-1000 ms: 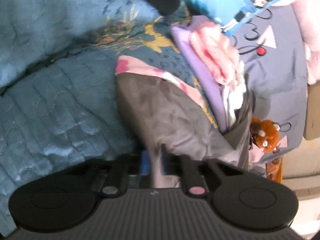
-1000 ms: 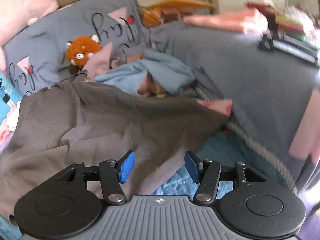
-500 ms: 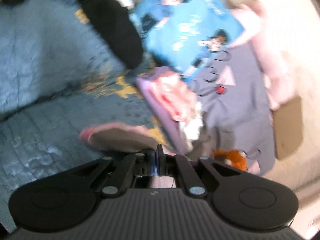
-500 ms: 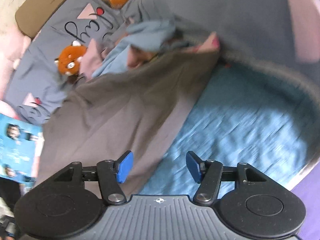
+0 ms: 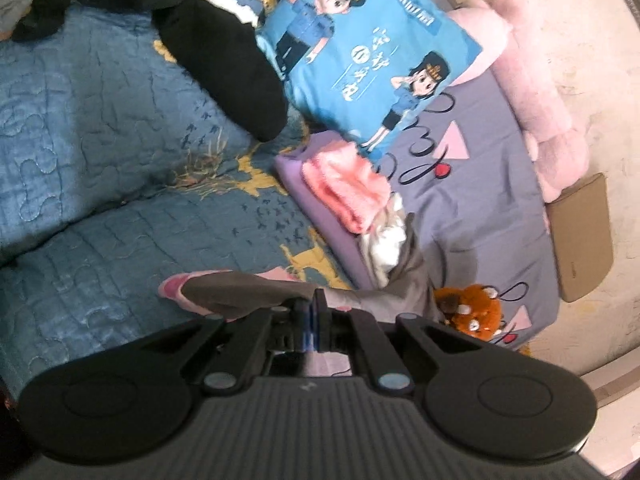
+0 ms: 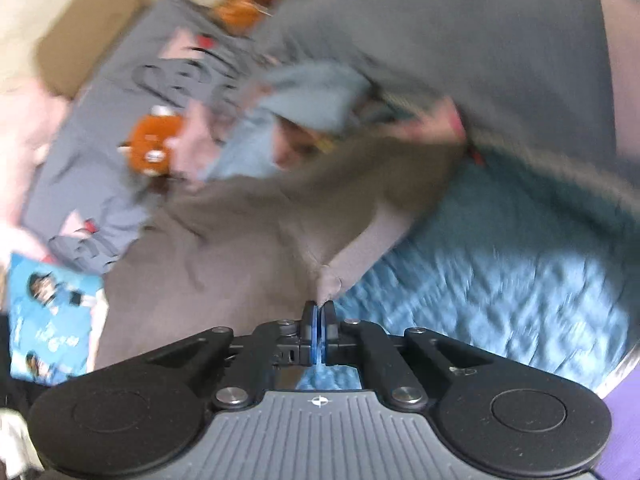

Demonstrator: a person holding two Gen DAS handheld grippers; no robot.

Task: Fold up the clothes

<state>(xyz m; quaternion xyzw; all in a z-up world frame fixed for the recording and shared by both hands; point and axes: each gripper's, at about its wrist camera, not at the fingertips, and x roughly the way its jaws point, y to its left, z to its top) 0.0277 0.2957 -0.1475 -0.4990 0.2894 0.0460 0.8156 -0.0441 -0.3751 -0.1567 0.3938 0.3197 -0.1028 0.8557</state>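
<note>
The left gripper [image 5: 314,312] is pressed together, pinching an edge of the grey garment [image 5: 248,290], which shows a pink lining at its folded end. The right gripper [image 6: 319,320] is likewise pinched on a puckered edge of the same garment [image 6: 240,248], which spreads across the blue quilt [image 6: 500,280] on the bed toward a crumpled light-blue cloth [image 6: 304,100]. The right view is blurred. Beyond the left gripper lie a folded stack [image 5: 340,188] of pink on purple, a cartoon pillow [image 5: 372,52], a black garment [image 5: 228,60] and an orange plush toy [image 5: 468,312] on a grey sheet [image 5: 480,200].
</note>
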